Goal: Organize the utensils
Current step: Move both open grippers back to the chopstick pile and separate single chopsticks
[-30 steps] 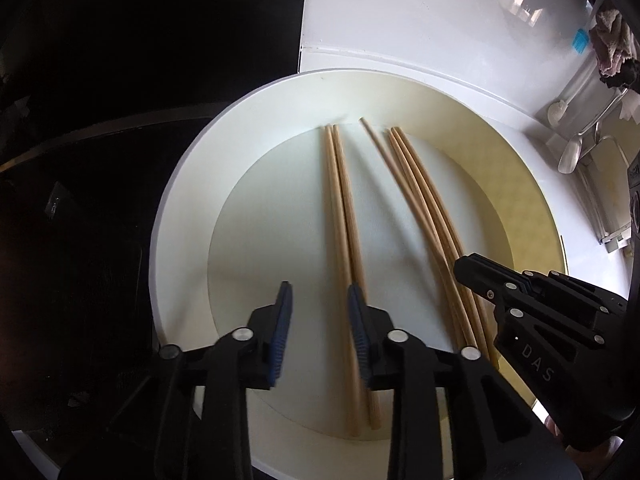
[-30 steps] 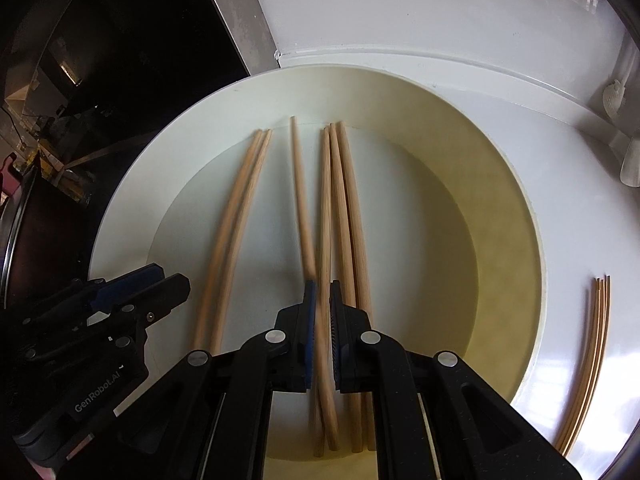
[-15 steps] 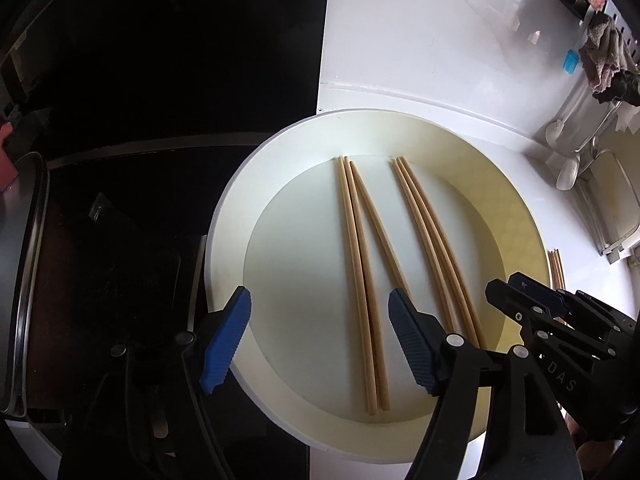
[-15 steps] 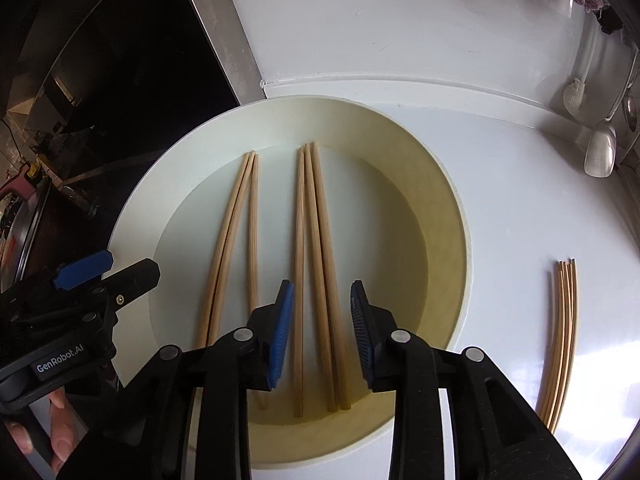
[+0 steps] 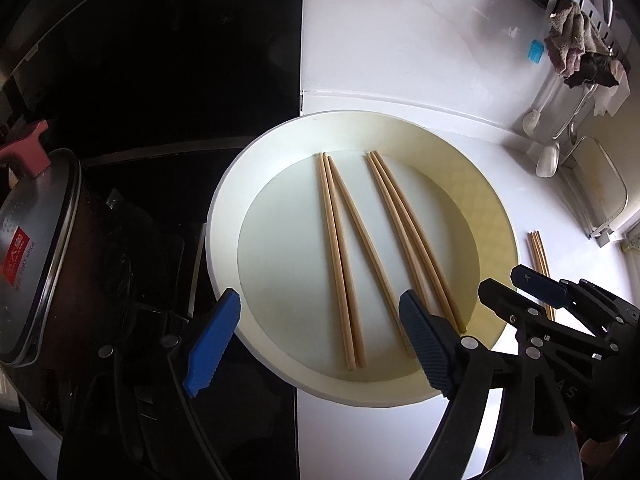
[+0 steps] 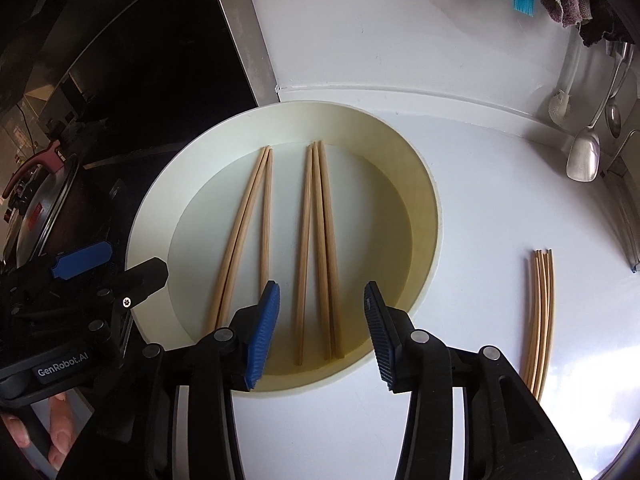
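Both claws gape apart, empty — left claw [image 5: 316,344], right claw [image 6: 320,332] — over the plate [image 6: 424,184]. Chopsticks [image 6: 320,248] lie grouped; next, probably, pinch one cleanly.

Six wooden chopsticks [image 6: 316,248] flat in plate [image 6: 424,200].

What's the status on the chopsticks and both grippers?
Left gripper open, empty. Right gripper open, empty. Six chopsticks in plate, two groups of three. More chopsticks on counter. Nothing blocking.
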`<state>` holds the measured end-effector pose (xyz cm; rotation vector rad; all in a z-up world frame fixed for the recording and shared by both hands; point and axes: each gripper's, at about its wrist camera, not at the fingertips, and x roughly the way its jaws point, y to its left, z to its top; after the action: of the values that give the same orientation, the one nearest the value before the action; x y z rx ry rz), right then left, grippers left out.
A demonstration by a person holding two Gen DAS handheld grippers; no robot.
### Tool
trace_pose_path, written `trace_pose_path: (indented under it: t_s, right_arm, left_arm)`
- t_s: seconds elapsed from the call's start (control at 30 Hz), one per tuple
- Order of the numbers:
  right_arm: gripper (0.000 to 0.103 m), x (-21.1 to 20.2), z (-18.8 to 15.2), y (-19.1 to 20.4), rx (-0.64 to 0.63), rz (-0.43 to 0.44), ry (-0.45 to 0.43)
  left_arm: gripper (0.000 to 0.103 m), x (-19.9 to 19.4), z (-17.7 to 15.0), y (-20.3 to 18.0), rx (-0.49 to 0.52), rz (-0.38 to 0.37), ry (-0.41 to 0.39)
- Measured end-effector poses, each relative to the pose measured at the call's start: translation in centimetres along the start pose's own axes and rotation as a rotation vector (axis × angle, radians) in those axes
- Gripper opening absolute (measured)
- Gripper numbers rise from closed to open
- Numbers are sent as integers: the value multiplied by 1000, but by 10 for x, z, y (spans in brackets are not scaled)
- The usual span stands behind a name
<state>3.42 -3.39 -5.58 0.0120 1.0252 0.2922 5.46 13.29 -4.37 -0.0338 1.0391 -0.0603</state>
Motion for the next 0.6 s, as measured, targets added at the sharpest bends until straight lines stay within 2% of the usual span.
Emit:
trace_pose_path:
  t_s: [0.33,0.6]
  right_arm:
    - [49,-29,-18,-22,-11,-12,-34]
    - [55,-58,-41,-73,26,-33,-60]
  left_arm:
    - [84,-18,-11,-34,26,-10,-19]
    - [88,-27,-23,-84,52,-27,-22]
